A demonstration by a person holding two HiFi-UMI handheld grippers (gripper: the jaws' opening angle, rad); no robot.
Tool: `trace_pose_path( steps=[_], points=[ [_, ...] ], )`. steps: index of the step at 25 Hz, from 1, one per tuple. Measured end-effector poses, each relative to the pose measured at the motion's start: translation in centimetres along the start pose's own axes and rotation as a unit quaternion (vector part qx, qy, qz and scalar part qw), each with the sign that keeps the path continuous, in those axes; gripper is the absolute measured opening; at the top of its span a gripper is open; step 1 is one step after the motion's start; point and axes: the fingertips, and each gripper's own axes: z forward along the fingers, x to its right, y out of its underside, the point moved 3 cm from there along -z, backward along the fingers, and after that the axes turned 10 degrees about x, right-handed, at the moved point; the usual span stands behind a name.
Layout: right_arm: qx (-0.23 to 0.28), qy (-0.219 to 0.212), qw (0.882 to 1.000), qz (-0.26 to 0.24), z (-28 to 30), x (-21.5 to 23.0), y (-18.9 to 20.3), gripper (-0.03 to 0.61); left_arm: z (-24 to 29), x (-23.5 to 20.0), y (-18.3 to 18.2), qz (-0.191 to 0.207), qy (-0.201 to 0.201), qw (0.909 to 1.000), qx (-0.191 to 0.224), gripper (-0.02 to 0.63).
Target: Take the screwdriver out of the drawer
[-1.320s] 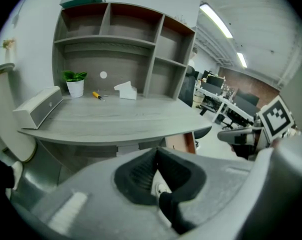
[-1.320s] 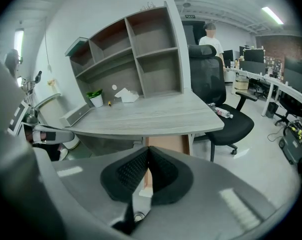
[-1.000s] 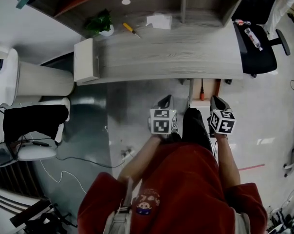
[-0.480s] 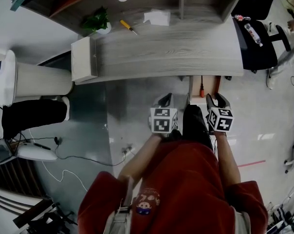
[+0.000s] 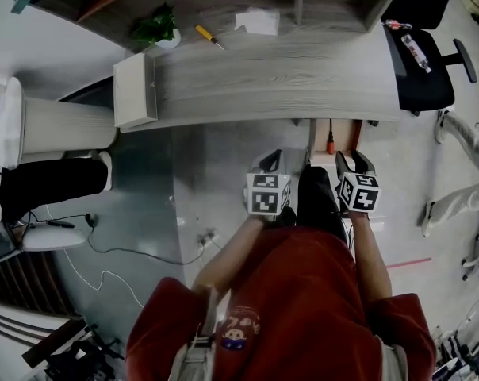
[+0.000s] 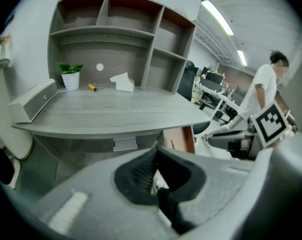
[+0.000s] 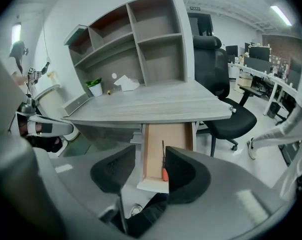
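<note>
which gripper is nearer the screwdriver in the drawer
Right. The right gripper hangs just in front of the open drawer, the screwdriver lying ahead of its jaws, which have just been opening with nothing between them. The left gripper, shut, is off to the drawer's left.

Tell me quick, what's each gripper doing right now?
Left gripper: shut, holding nothing.
Right gripper: open, jaws have just been opening, nothing between them; the screwdriver lies in the drawer ahead.
</note>
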Motion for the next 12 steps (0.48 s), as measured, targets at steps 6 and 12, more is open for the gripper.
trace_pose_path(
  steps=[6,12],
  points=[
    [-0.013,-0.002,1.000,0.002,1.2,0.6,1.1,0.169,1.1,-0.1,1.1,0.003,-0.003,0.9999,-0.010,-0.002],
    [-0.035,-0.005,0.999,0.002,3.4,1.4,2.5,0.169,3.0,-0.5,2.8,0.001,-0.007,0.9996,-0.027,-0.002]
  ],
)
